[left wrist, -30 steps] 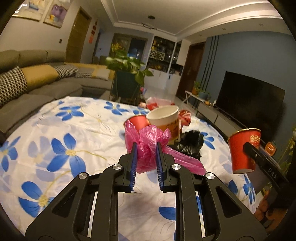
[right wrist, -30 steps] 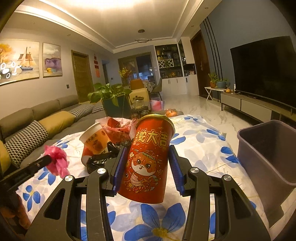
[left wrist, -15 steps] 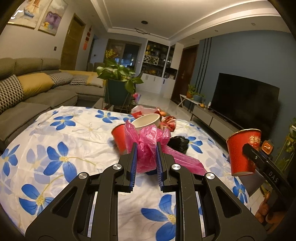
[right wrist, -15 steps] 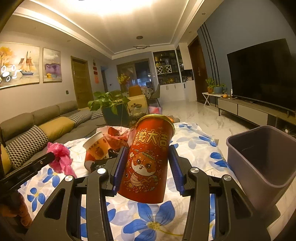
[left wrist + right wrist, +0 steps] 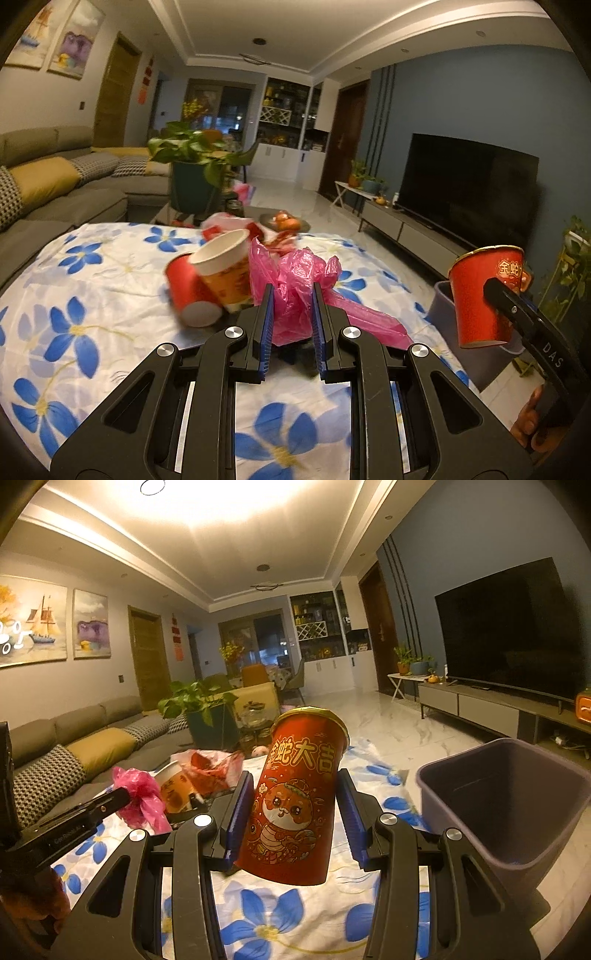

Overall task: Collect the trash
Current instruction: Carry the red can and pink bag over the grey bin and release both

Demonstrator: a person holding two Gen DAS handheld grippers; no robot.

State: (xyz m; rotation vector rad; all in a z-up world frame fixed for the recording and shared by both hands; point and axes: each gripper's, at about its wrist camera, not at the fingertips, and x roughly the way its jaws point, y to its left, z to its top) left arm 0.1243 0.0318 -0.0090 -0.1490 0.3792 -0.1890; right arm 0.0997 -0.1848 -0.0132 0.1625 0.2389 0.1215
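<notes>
Both claws loaded with trash above the floral table

We see the left claw (image 5: 291,314) clamped on a crumpled pink plastic bag (image 5: 295,280), held over the blue-flowered tablecloth (image 5: 74,314); the right claw (image 5: 291,808) grips a tall red paper cup (image 5: 295,794) printed with gold characters and a cartoon snake, tilted slightly and lifted off the table. We note the grey bin (image 5: 509,801) to the right of this cup, beside the table edge. On the table beyond the pink bag lie a red cup on its side (image 5: 188,291), touching a tilted white-rimmed orange cup (image 5: 225,269), with a red-and-white bag (image 5: 229,225) behind them. A sofa (image 5: 74,746), potted plant (image 5: 192,155) and television (image 5: 509,627) frame the room
</notes>
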